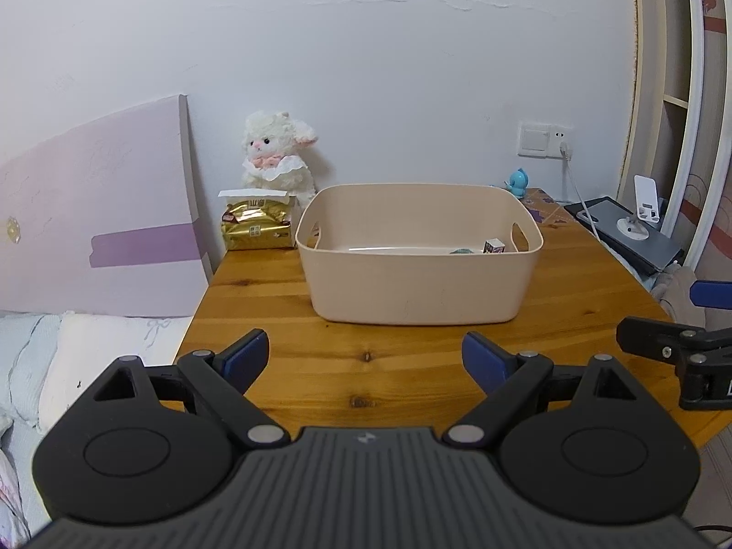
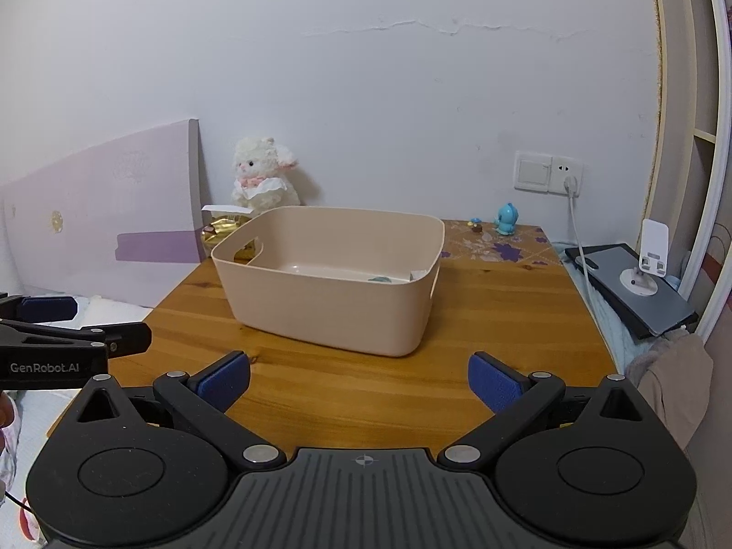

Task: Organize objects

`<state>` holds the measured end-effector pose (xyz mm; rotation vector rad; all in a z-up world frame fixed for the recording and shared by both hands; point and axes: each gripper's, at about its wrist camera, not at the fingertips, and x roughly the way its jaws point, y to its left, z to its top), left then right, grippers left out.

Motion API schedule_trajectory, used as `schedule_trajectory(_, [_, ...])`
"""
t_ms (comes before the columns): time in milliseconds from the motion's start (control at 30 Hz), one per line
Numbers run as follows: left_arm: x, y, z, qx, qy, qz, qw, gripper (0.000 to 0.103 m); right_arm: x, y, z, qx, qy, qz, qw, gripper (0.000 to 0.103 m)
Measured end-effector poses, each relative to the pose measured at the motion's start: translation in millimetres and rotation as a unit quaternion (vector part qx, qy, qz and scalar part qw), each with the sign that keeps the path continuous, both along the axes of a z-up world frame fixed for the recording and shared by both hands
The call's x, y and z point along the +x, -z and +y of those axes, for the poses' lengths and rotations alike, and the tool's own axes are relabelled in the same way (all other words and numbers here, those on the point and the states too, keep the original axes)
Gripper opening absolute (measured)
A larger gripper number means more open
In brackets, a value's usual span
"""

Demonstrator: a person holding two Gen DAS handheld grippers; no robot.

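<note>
A beige plastic bin (image 1: 418,288) stands on the wooden table (image 1: 366,361); it also shows in the right wrist view (image 2: 329,311). Inside it, a small white box (image 1: 495,245) and a teal object (image 1: 461,250) lie near the right end; the teal object (image 2: 379,279) shows in the right wrist view too. My left gripper (image 1: 366,359) is open and empty over the table's near edge, in front of the bin. My right gripper (image 2: 359,377) is open and empty, also short of the bin. Each gripper shows in the other's view, the right one (image 1: 659,343) and the left one (image 2: 91,338).
A white plush lamb (image 1: 279,155) and a gold tissue pack (image 1: 257,224) sit at the table's back left. A blue figurine (image 1: 519,183) stands at the back right. A phone stand (image 2: 649,265) on a grey device lies right of the table. A bed (image 1: 91,366) lies on the left.
</note>
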<state>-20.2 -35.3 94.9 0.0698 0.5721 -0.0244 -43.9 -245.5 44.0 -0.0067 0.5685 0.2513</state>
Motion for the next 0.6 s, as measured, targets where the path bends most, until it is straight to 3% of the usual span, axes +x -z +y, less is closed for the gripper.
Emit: schedule_trajectory(600, [-24,-5,-7,0.010,0.008,-0.011,0.9999,0.092,-22,-6,-9,0.004,0.009,-0.001,1.000,0.103])
